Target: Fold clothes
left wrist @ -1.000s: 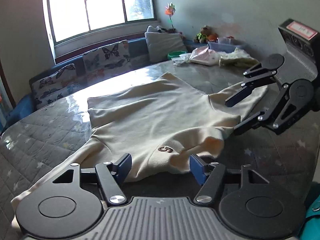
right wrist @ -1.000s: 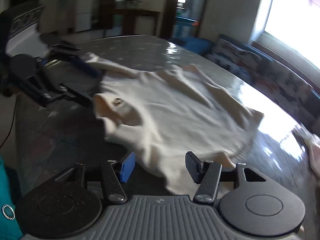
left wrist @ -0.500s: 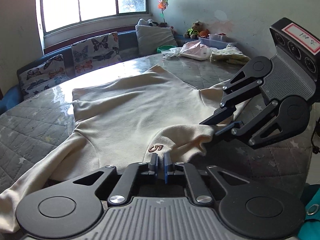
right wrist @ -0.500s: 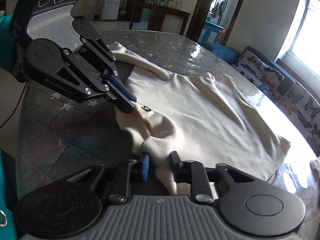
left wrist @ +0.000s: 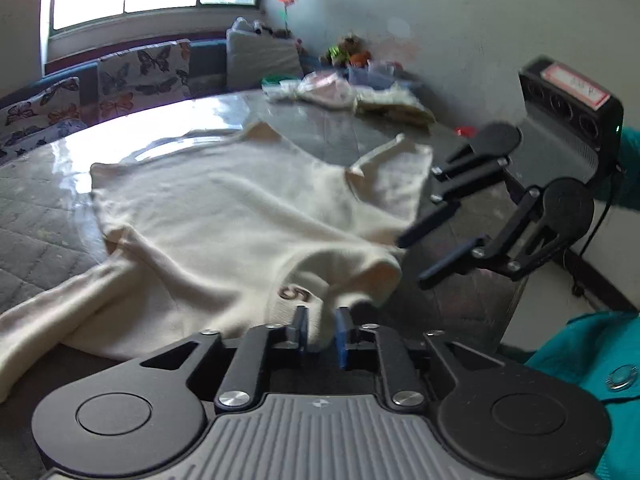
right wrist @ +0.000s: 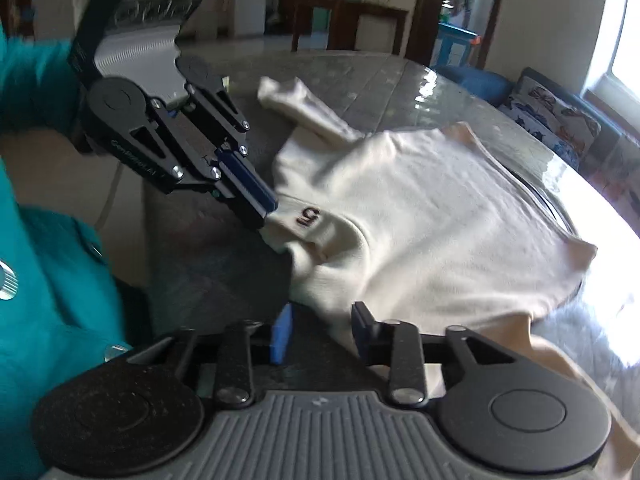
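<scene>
I have a cream sweater (left wrist: 240, 216) spread flat across the round, glass-topped table (left wrist: 48, 184), its collar toward me and the small "5" mark (left wrist: 295, 293) just beside that collar. One sleeve trails off to the left of the sweater's body in the left wrist view; the other sleeve (left wrist: 394, 178) lies bent up on the far right of the body.

My left gripper (left wrist: 320, 330) sits at the near edge of the collar, right by the "5" mark. Its fingers are easing apart, with a fold of collar fabric between the blue pads; whether the pads press on it I cannot tell.

My right gripper (right wrist: 320, 326) is at the collar's other side. Its fingers are opening too, well apart, with the sweater's edge lying between them but not touched by either pad.

Beyond the sweater, at the table's far rim, lies a heap of other clothes (left wrist: 348, 94), and past that a bench with butterfly-print cushions (left wrist: 140, 70). My teal sleeve (right wrist: 44, 264) shows at the frame edge.
</scene>
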A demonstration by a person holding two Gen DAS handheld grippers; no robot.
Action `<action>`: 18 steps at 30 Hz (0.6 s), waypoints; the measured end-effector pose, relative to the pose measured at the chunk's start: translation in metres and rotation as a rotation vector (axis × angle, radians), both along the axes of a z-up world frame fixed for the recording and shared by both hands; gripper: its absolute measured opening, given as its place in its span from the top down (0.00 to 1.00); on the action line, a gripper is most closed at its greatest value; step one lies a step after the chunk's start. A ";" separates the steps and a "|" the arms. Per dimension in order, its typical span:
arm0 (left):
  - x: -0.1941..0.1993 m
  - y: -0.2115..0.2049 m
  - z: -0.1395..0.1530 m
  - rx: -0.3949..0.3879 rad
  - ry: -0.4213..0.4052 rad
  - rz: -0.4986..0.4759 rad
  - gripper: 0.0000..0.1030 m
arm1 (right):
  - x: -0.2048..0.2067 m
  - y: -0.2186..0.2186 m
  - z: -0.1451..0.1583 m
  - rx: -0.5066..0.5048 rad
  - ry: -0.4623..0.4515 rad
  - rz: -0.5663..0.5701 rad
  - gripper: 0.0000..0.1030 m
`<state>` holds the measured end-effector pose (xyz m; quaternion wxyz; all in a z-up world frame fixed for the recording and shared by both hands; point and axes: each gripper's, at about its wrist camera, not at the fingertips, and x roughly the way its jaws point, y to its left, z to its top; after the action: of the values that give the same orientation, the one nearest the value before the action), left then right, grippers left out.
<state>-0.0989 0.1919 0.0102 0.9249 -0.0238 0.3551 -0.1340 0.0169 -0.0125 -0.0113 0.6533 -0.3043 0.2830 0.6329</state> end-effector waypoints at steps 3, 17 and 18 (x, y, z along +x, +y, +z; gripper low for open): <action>-0.001 0.025 0.016 0.010 -0.052 0.090 0.72 | 0.016 -0.018 0.015 0.070 0.044 -0.129 0.54; 0.007 0.132 -0.013 0.026 0.046 0.529 0.66 | 0.152 -0.088 -0.031 0.080 0.069 -0.821 0.48; 0.005 0.137 -0.008 0.022 0.030 0.544 0.64 | 0.154 -0.088 -0.031 0.077 0.063 -0.833 0.47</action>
<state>-0.0935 0.3293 0.0023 0.9218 -0.1102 0.3507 0.1235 0.1711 -0.1005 -0.0424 0.8553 -0.1197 0.3778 0.3336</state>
